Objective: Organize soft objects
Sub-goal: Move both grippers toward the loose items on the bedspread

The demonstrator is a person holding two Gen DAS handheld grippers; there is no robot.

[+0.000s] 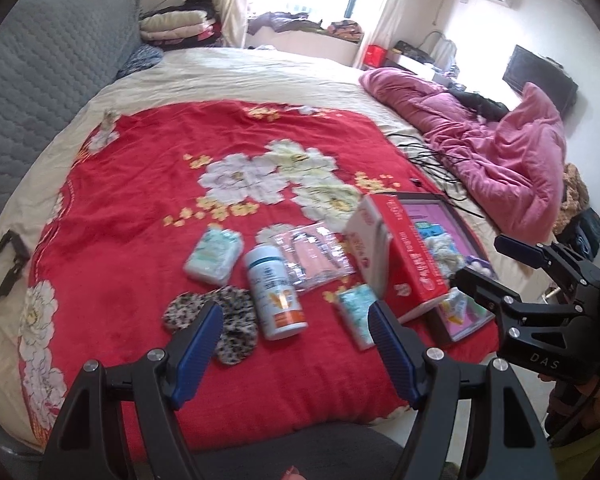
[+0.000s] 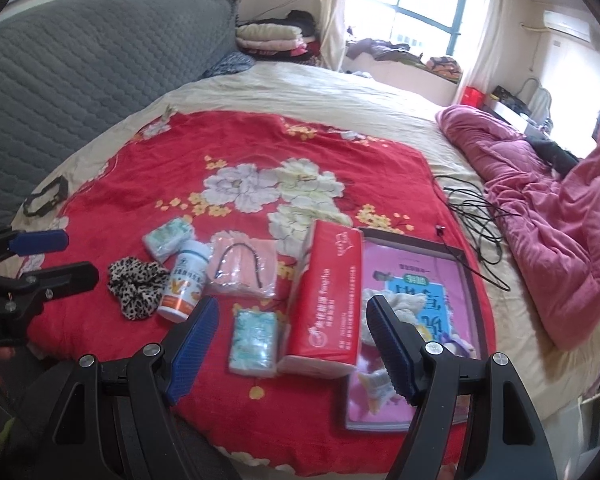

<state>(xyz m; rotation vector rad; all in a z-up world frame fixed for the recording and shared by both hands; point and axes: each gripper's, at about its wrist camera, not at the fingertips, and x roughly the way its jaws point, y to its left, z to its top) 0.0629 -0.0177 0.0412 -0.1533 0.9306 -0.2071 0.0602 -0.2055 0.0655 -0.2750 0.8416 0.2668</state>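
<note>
Both my left tongs (image 1: 296, 344) and right tongs (image 2: 288, 336) hang wide apart, holding nothing. I'd pinch the leopard scrunchie (image 1: 216, 320) near the bed's front edge mid-fabric. The pink-lined box (image 2: 466, 280) already holds fluffy bits; the red tissue pack (image 2: 328, 300) leans on its rim.
</note>
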